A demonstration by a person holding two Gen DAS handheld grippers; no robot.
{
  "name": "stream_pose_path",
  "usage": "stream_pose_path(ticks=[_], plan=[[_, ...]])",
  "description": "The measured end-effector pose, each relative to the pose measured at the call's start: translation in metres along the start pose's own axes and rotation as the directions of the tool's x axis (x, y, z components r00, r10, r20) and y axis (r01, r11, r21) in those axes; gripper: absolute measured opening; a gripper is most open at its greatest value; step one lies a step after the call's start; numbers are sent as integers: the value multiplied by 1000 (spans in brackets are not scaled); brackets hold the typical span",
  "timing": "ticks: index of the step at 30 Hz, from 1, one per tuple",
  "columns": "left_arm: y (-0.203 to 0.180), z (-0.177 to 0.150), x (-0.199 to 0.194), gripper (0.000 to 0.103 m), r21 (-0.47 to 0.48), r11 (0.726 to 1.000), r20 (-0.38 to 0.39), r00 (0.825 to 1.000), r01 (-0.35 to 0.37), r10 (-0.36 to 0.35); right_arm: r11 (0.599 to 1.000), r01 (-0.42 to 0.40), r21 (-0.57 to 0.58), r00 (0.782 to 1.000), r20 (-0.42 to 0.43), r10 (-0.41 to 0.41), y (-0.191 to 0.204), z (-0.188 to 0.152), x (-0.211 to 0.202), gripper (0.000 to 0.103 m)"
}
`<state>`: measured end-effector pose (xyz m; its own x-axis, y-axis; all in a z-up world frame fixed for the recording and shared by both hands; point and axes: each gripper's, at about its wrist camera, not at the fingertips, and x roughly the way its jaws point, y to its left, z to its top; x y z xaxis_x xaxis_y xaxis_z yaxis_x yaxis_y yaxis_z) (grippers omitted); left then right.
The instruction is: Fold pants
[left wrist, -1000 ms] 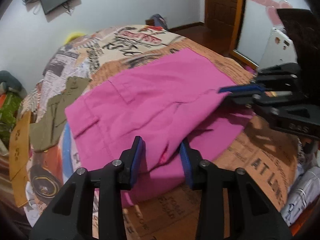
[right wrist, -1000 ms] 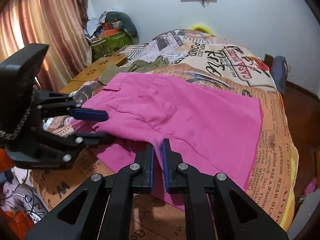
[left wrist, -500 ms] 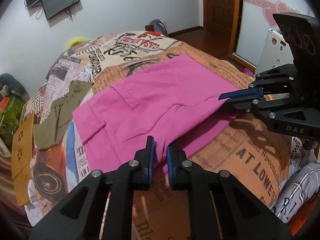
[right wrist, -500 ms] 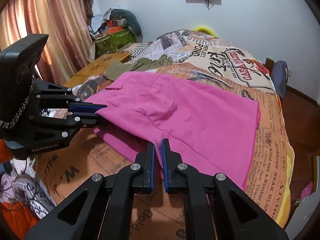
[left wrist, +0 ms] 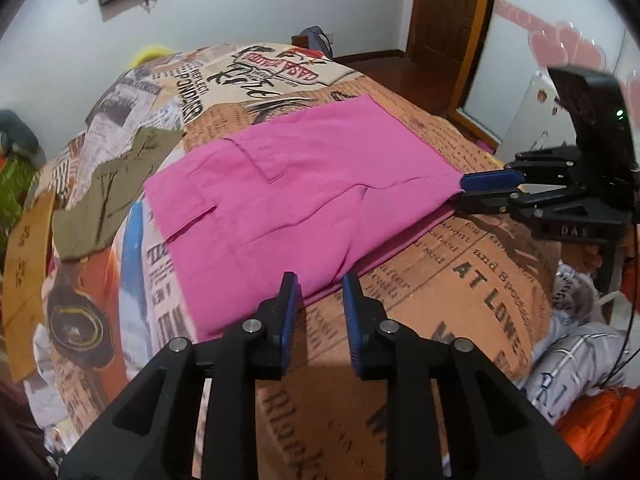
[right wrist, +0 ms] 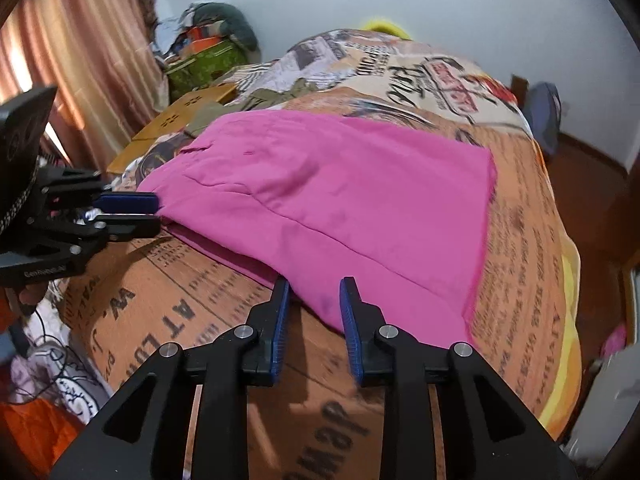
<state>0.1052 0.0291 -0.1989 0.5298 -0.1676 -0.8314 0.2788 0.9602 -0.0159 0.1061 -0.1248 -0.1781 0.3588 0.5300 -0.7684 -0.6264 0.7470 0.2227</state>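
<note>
The pink pants (left wrist: 296, 200) lie folded in half on the newsprint-patterned bedspread (left wrist: 460, 300); they also show in the right wrist view (right wrist: 340, 204). My left gripper (left wrist: 320, 284) is open at the near folded edge, holding nothing. My right gripper (right wrist: 312, 288) is open at the near edge by the hem end, holding nothing. Each gripper shows side-on in the other's view, the right one (left wrist: 480, 188) and the left one (right wrist: 136, 216), both at the pants' edge.
An olive garment (left wrist: 108, 188) lies beyond the pants' waist end. A cardboard box (right wrist: 180, 120) and piled clutter (right wrist: 208, 52) stand by the curtain. White and orange clothes (left wrist: 580, 376) lie off the bed's near side. A door (left wrist: 448, 12) is at the far right.
Both grippers were shut on the pants' near edge half a second ago and have opened and let go. The upper layer now lies flat on the lower one.
</note>
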Motion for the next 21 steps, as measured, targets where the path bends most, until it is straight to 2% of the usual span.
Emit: stream_pose_path(ticks=[5,9,12,15,17,21], plan=[[22,7,-21,23,-88,996,44,999,2,2,998,-23,66,998,60,19,-9,12,-20,23],[33,20,-20,23,-130,992,63,998,-8,16,992,-62,111,994,95,51,-6,26,-15,23],[38,23,-7,23,-171,985,46,999,20,-12,990,-81,117,995,75,73,3,29,1,23],[39,20,11,23,-190,982,3,1000,12,-11,991,-83,108,997,8,83,11,24,25,23],[40,13,22,23,-192,981,-29,1000,-10,4,995,-64,83,997,-34,67,13,15,39,23],[49,-1,22,31,-203,979,-24,1000,-15,10,999,-3,43,1000,-24,4,6,8,33,25]])
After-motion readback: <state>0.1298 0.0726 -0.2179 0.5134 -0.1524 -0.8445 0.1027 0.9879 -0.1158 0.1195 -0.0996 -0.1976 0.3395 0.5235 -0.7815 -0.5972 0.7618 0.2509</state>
